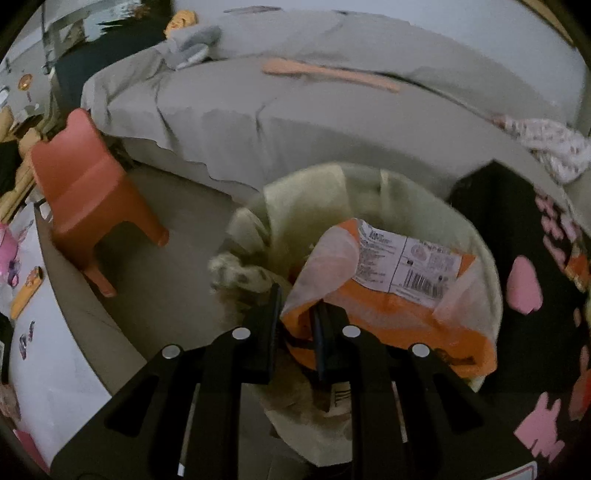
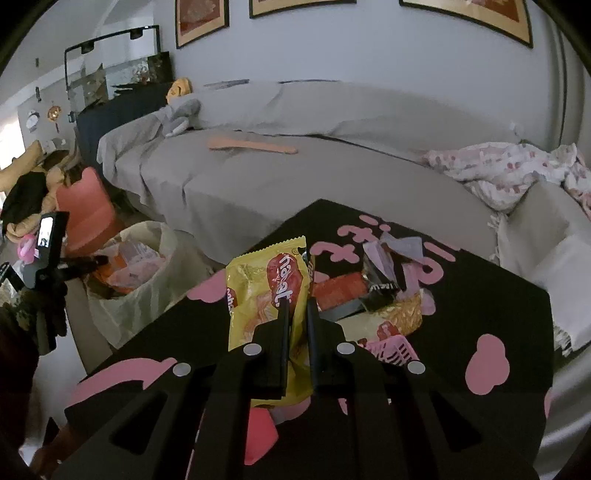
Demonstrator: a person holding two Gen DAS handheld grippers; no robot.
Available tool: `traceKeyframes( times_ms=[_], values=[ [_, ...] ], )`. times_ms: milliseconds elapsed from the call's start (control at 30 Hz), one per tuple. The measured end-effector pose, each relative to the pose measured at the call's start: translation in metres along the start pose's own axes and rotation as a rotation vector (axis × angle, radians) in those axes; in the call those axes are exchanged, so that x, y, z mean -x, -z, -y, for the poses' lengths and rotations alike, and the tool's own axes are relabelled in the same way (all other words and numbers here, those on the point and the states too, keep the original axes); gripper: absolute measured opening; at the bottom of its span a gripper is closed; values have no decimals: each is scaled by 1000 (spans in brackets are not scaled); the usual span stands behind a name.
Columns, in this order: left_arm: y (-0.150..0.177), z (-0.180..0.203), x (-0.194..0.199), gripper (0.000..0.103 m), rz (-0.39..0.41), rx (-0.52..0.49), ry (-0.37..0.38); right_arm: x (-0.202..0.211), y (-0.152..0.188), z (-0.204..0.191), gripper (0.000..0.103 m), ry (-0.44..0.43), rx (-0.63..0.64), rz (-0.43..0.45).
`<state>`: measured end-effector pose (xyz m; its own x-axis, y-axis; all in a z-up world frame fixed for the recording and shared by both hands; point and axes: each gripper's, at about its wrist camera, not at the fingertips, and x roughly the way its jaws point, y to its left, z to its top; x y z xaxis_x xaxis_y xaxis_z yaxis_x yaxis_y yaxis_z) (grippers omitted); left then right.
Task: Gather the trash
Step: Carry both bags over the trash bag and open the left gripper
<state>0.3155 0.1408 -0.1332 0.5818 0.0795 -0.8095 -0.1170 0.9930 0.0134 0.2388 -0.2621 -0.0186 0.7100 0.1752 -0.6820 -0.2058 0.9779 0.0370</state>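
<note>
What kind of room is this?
Probably a living room or bedroom at home. There is a long sofa or bed under a grey cover, framed pictures on the wall, a small red child's chair, and a lined trash bin beside a black table.

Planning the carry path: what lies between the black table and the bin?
Right wrist view: only a bare strip of floor between black table and bin.

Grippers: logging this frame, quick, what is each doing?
Left gripper: shut on the orange wrapper over the trash bag.
Right gripper: shut on the yellow snack packet.
</note>
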Motion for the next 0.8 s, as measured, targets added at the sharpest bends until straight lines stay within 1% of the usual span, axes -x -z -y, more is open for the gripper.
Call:
traceKeyframes(
  times_ms=[133, 167, 200, 233, 267, 300, 367, 467, 500, 567, 667, 733, 800],
  values=[
    [3, -2, -10, 15, -12, 20, 22, -9, -1, 0, 11, -6, -8, -24],
    [3, -5, -9, 18, -9, 36, 37, -11, -2, -3, 11, -9, -6, -27],
    [2, -10, -8, 27, -7, 57, 60, -15, -5, -7, 11, -17, 0, -30],
    [1, -14, -6, 39, -5, 79, 79, -18, -9, -13, 10, -26, 7, -32],
    [0, -17, -3, 42, 1, 102, 101, -21, -12, -18, 11, -34, 13, -33],
    [0, -23, 3, 43, 13, 127, 134, -25, -17, -25, 11, -46, 23, -35],
    [-1, -30, 16, 44, 44, 155, 155, -36, -28, -44, 10, -75, 51, -38],
    [0, -46, 41, 54, 115, 236, 176, -57, -49, -83, 11, -136, 94, -49],
    [2, -54, 51, 58, 151, 276, 174, -64, -54, -92, 10, -157, 99, -53],
    [3, -63, 63, 59, 192, 311, 156, -86, -68, -123, 10, -231, 96, -74],
    [11, -75, 81, 59, 244, 362, 107, -114, -78, -160, 10, -319, 81, -109],
    [20, -83, 89, 59, 262, 409, 108, -136, -82, -186, 10, -362, 78, -140],
    [32, -92, 93, 61, 252, 472, 126, -159, -80, -209, 10, -393, 84, -186]
  ],
)
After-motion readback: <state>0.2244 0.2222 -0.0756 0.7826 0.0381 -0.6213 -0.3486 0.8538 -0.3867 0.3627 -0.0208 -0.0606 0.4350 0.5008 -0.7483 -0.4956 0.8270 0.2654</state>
